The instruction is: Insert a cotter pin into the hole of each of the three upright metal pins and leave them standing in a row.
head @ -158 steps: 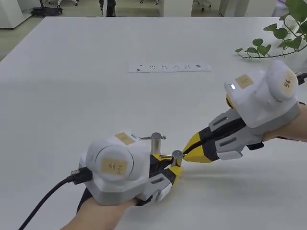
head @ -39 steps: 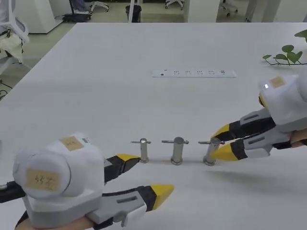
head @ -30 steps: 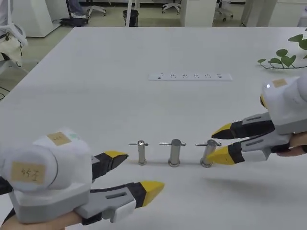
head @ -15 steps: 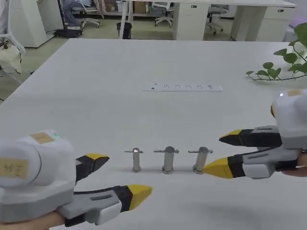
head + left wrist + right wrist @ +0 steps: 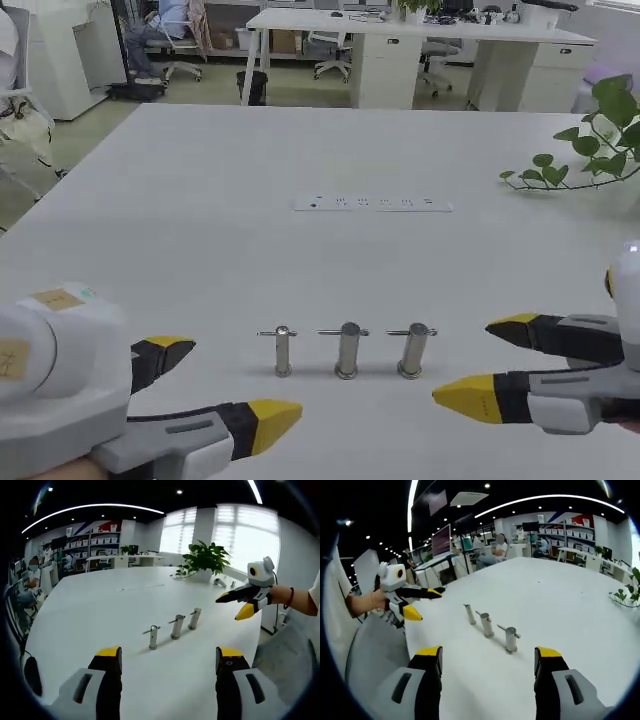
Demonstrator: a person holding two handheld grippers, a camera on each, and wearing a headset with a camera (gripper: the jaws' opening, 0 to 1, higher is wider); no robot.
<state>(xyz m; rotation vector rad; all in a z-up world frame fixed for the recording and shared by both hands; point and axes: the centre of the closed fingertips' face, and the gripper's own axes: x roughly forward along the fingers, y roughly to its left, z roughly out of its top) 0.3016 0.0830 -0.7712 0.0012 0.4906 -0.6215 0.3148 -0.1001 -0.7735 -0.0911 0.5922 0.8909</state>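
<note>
Both grippers have drawn back from the three pins (image 5: 347, 350) — upright in a row on the table (image 5: 300, 150), a cotter pin (image 5: 266, 333) through each. They stand between left gripper (image 5: 240, 380) and right gripper (image 5: 465, 362), touching neither — both sets of jaws wide apart, holding nothing.

Three upright metal pins (image 5: 347, 350) stand in a close row on the counter (image 5: 200, 200), with narrow gaps between them. Bare counter lies on both flanks and behind, as far as the power strip (image 5: 372, 204). A plant (image 5: 585, 140) overhangs the far right edge.
</note>
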